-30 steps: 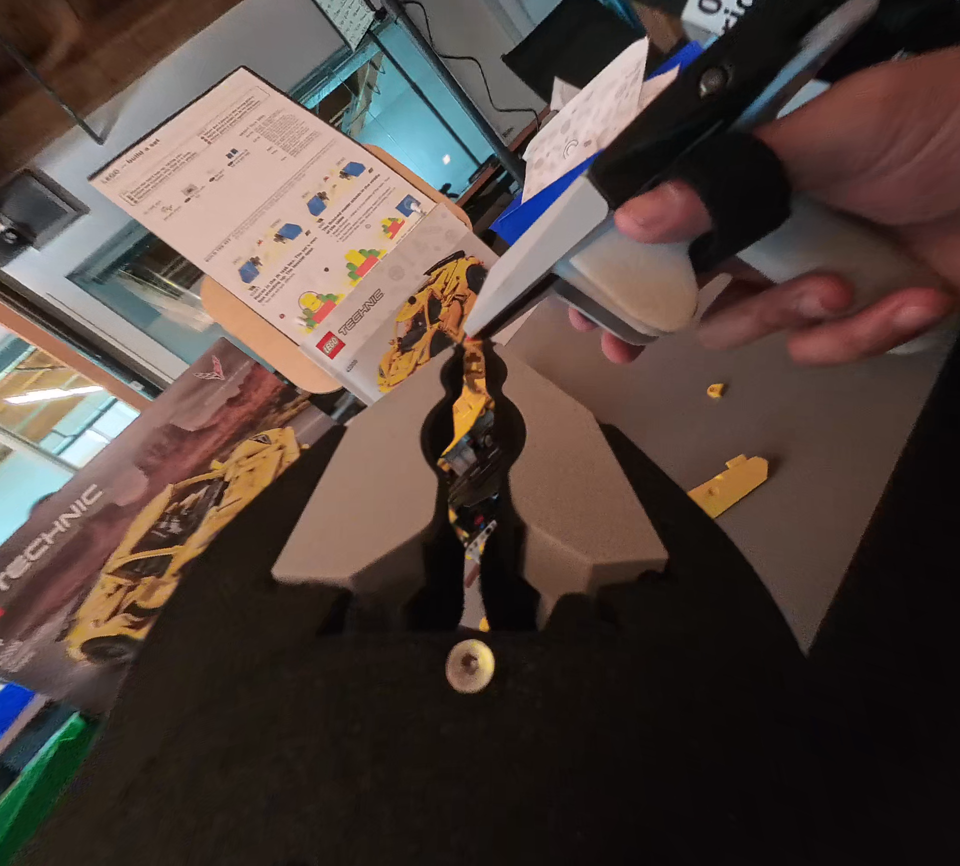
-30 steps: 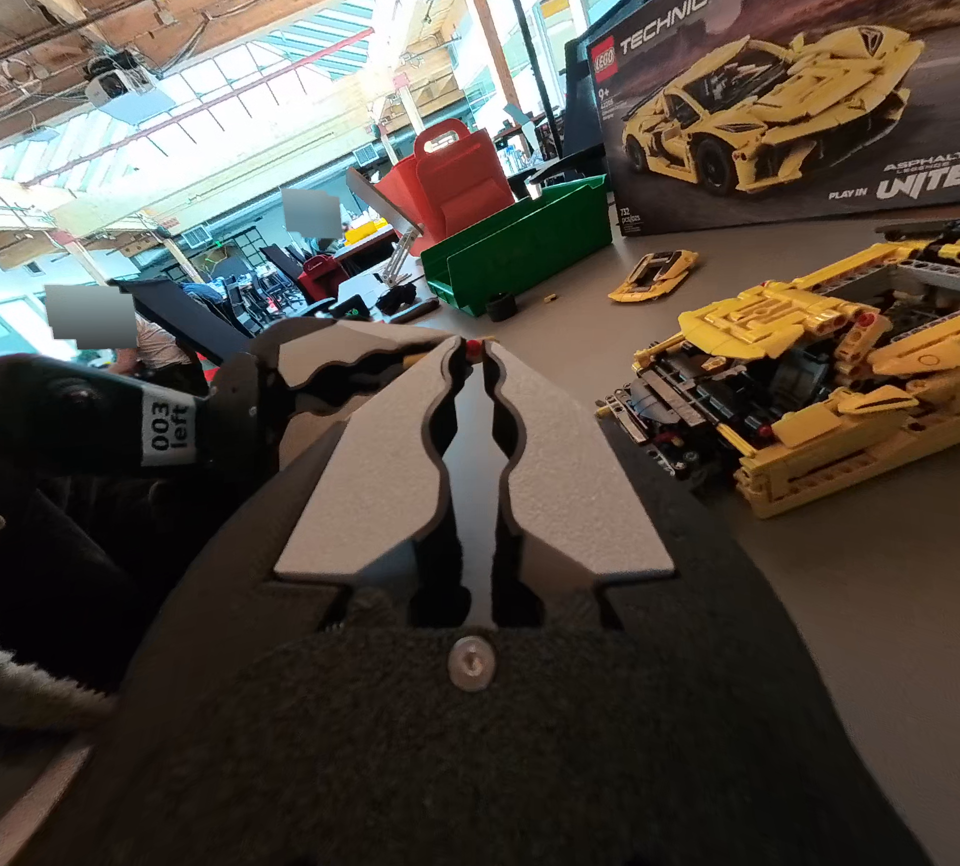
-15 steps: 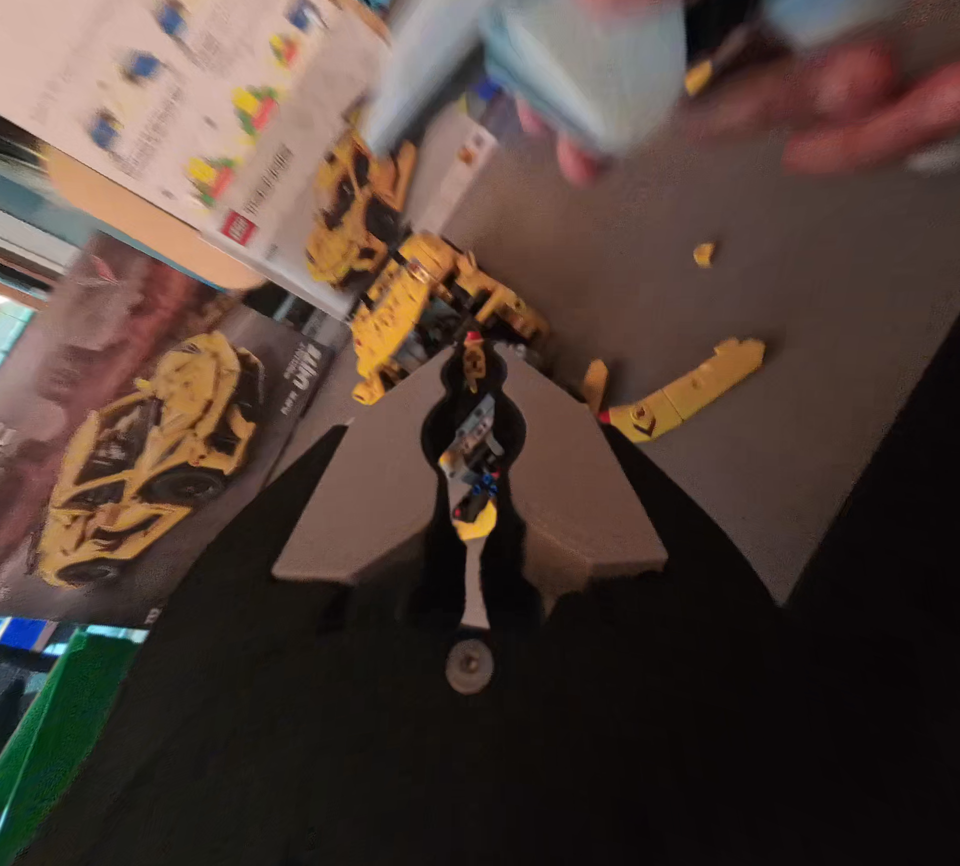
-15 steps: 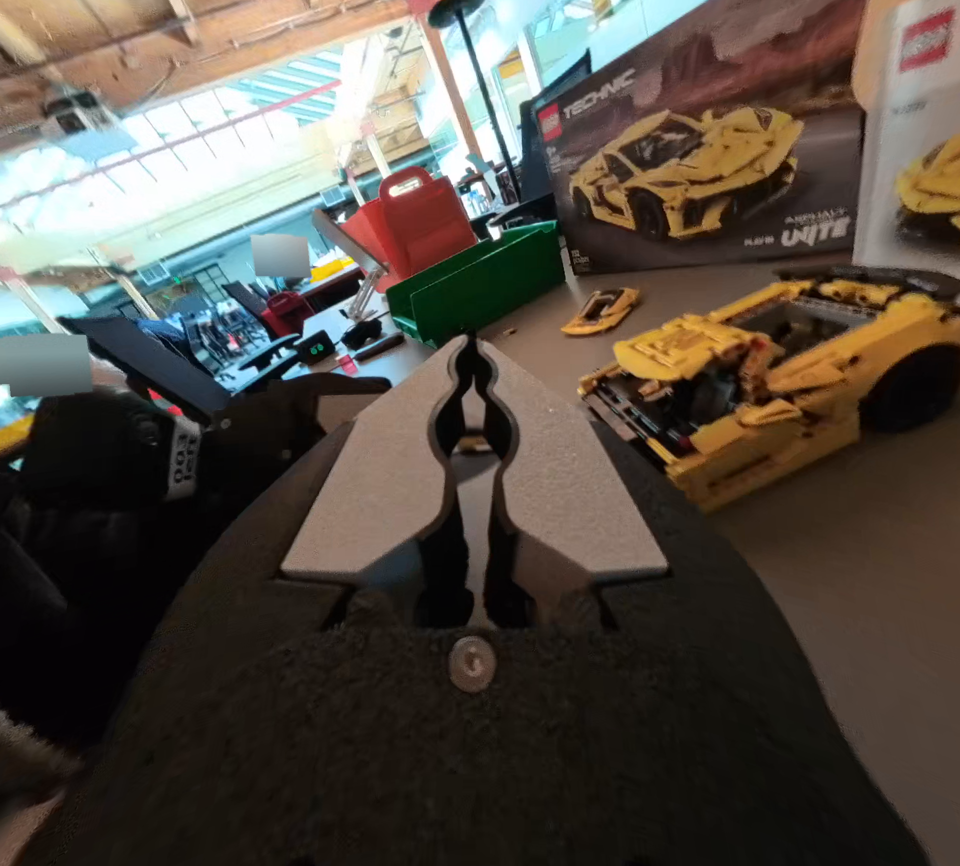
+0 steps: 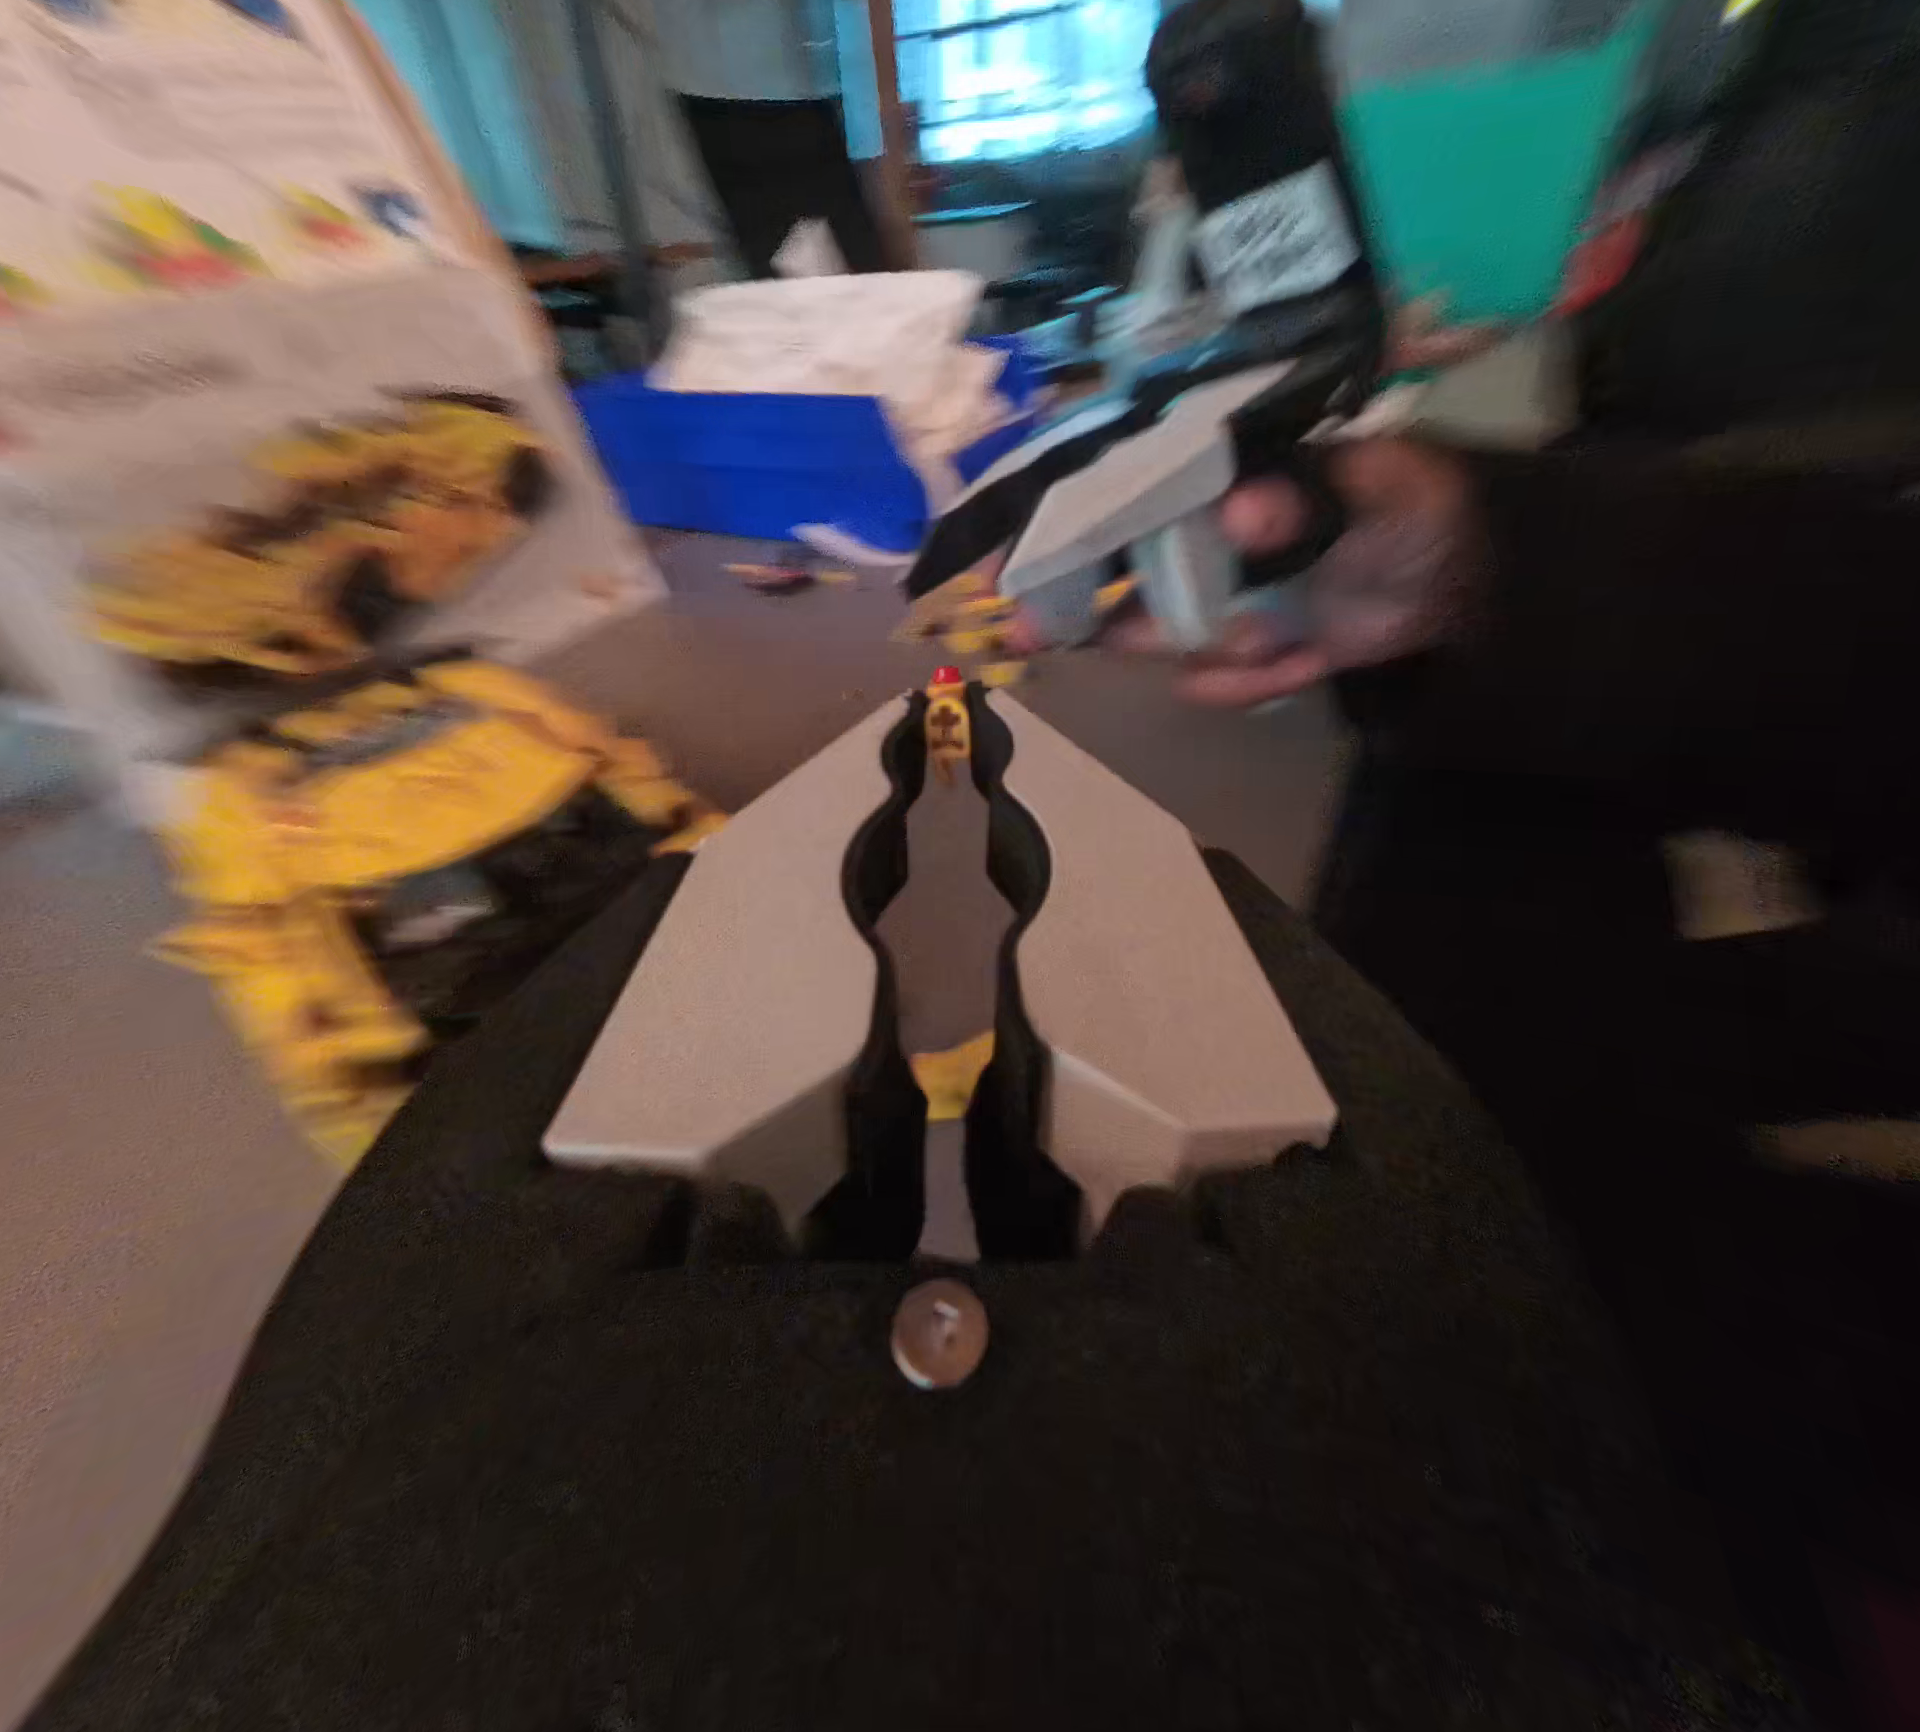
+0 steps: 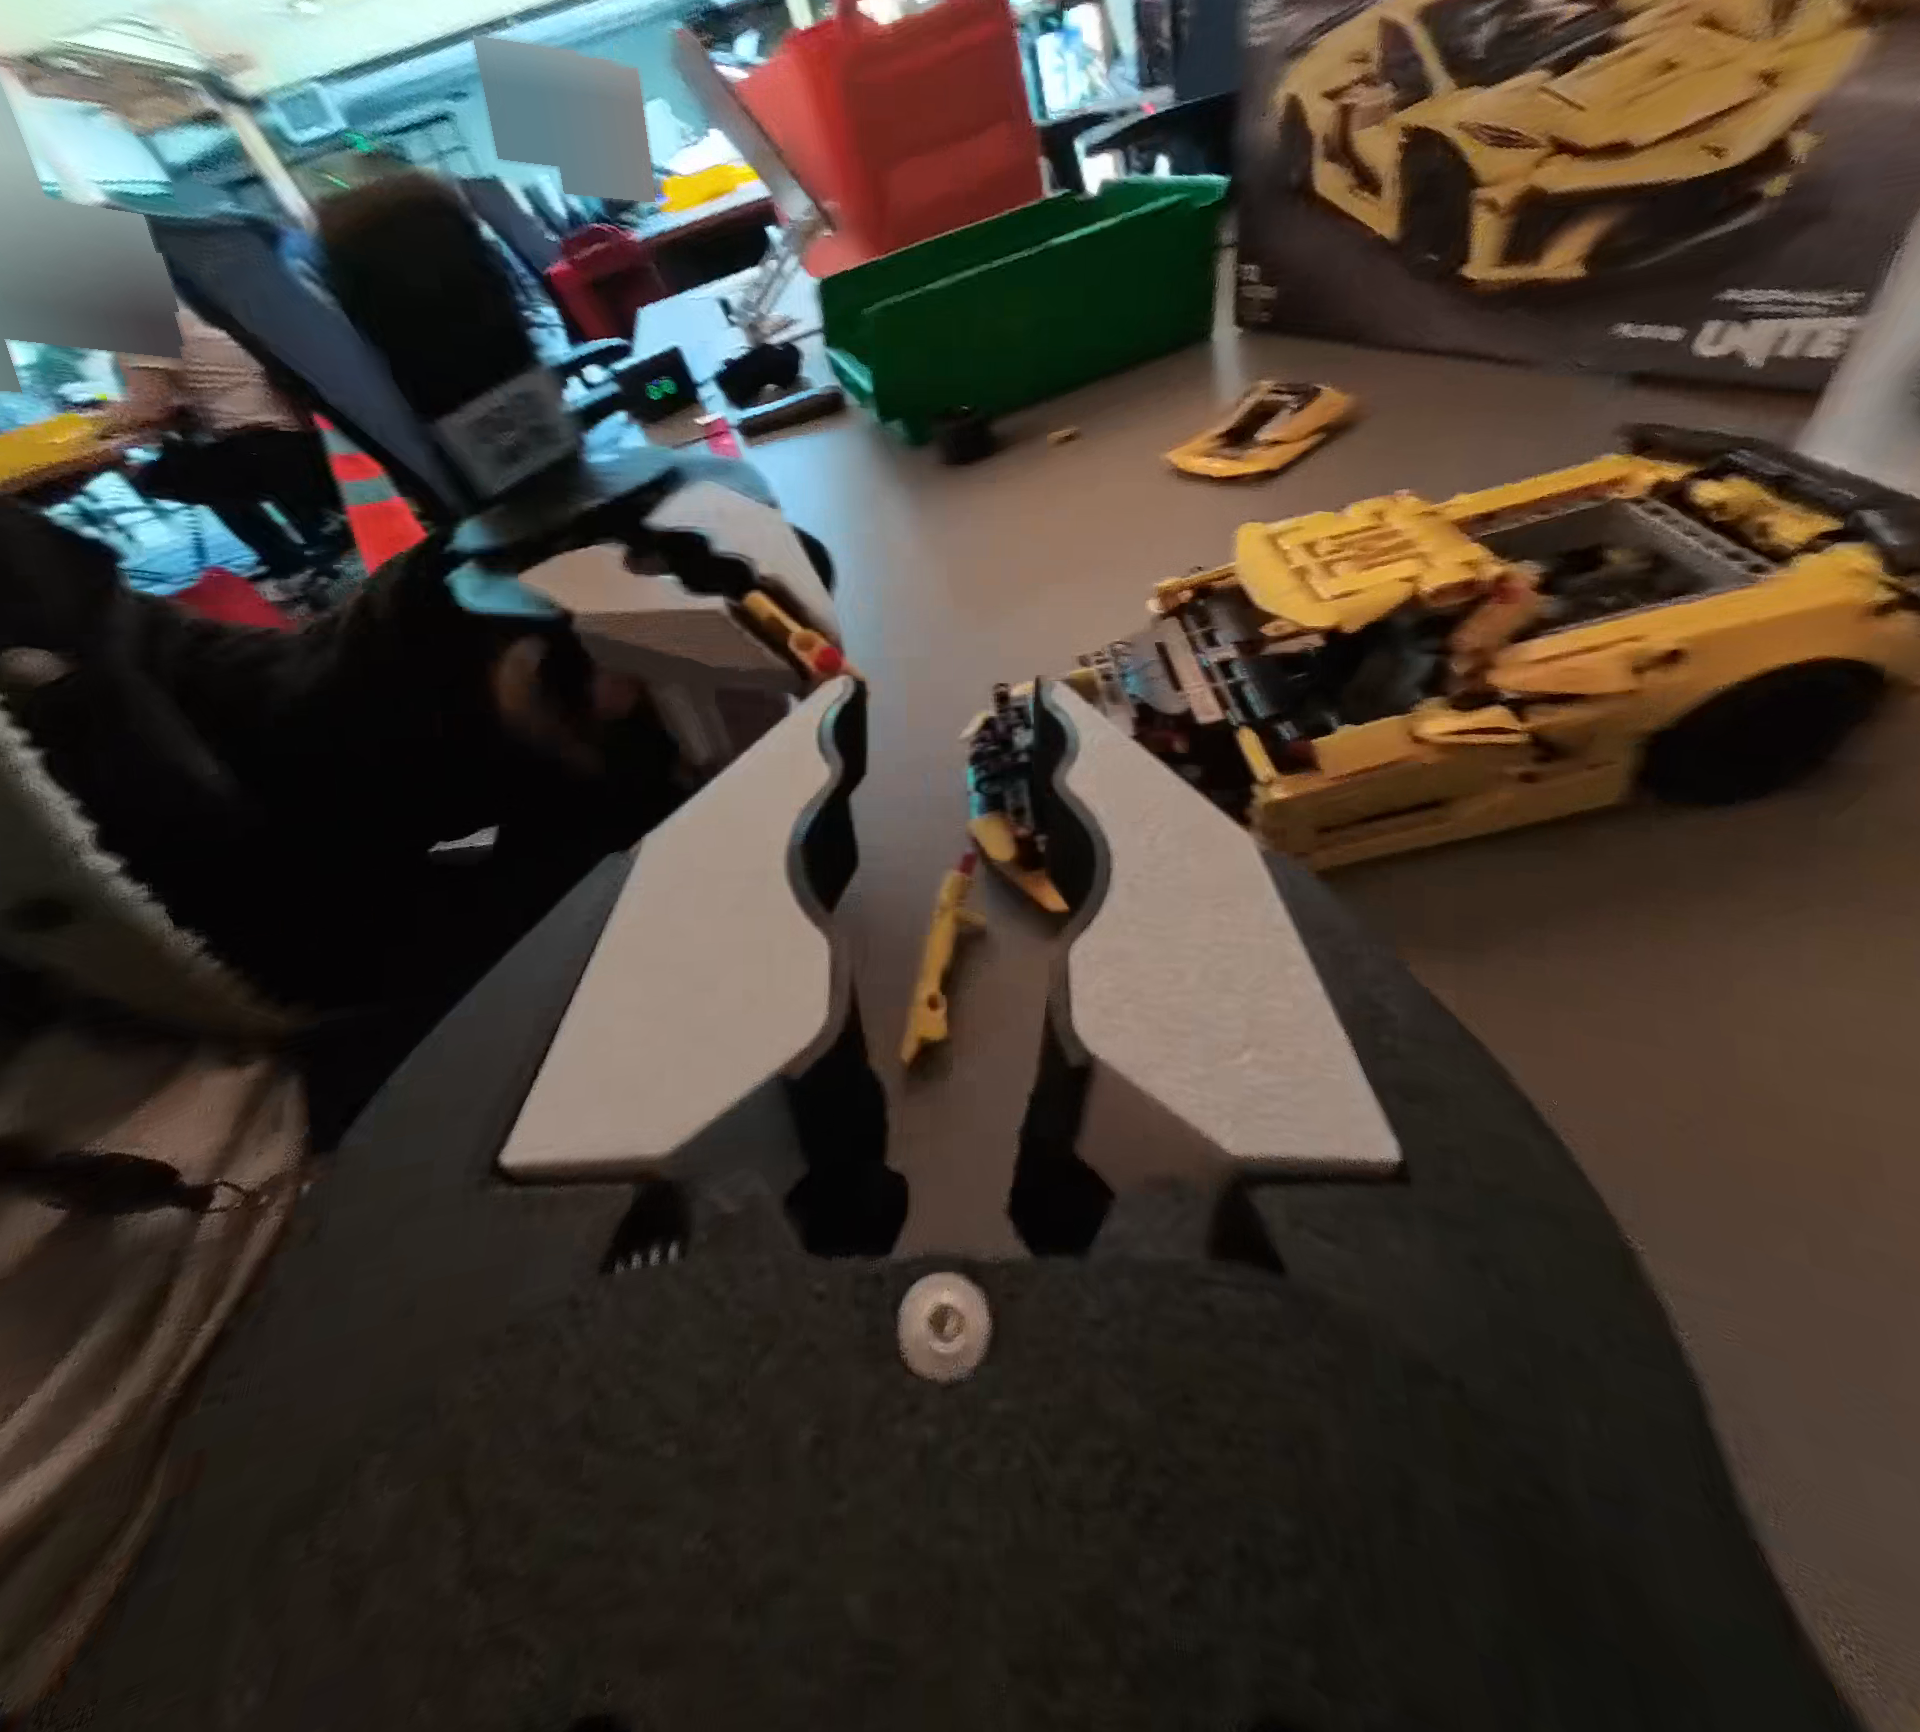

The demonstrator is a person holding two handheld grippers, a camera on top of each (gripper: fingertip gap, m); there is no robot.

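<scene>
The left gripper [image 5: 943,714] is clenched on a small yellow piece [image 5: 944,740] with a red end. The piece is pinched at the very tips of the fingers, at 12 o'clock in the left wrist view, and is carried clear of the grey table [image 5: 790,695]. In the right wrist view the same piece [image 6: 795,635] is seen poking out of that gripper [image 6: 831,659] at about 10 o'clock, just beside the left fingertip of the right gripper [image 6: 943,706].

The right gripper is released: its jaws stand well apart and nothing is held between them. Through the gap a long yellow strip [image 6: 938,970] and a small dark-and-yellow sub-assembly [image 6: 1000,815] are seen lying on the table, near each other (whether they touch cannot be told).

A partly built yellow car model [image 6: 1507,643] sits at 2 o'clock of the right gripper. Its picture box [image 6: 1558,103] is propped behind, a green bin [image 6: 1018,311] lies at 12 o'clock, and a loose yellow panel [image 6: 1262,441] lies between bin and car. The left wrist view is heavily blurred; a booklet [image 5: 208,228] and a blue bin [image 5: 748,467] can be made out.

Since so little of the piece is gripped, the hold is judged slender, and a twist or knock at the red end would be poorly resisted
</scene>
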